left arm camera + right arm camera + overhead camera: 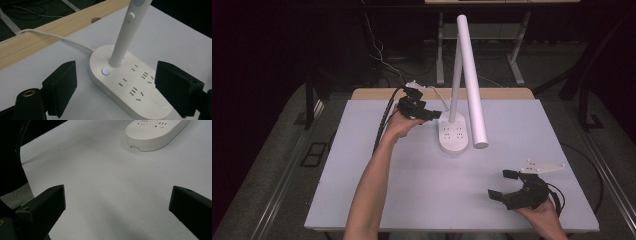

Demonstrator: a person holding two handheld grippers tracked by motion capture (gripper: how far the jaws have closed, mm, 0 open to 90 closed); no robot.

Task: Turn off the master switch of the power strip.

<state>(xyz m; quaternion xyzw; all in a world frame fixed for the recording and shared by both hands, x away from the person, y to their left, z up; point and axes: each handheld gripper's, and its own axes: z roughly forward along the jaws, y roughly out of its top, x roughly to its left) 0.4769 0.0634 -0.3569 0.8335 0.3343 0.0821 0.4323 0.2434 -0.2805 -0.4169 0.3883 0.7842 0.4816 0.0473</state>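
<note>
White plastic lamp base (130, 85) sits at the table's far middle, its lit button (106, 71) between your left gripper (116, 90)'s open jaws. Bring one pad squarely onto that button; keep the open right gripper (506, 184) parked.

Left forearm (371, 185) extends from the near edge toward the far centre, bare, wrist bent slightly inward. Left hand (399, 124) grips the left tongs (432, 116), pointed rightward and tilted down; jaws stand apart, nothing pressed between them. Right hand (542, 212) sits at the near right, holding the right tongs (503, 184) pointed leftward, jaws spread wide and empty.
</note>
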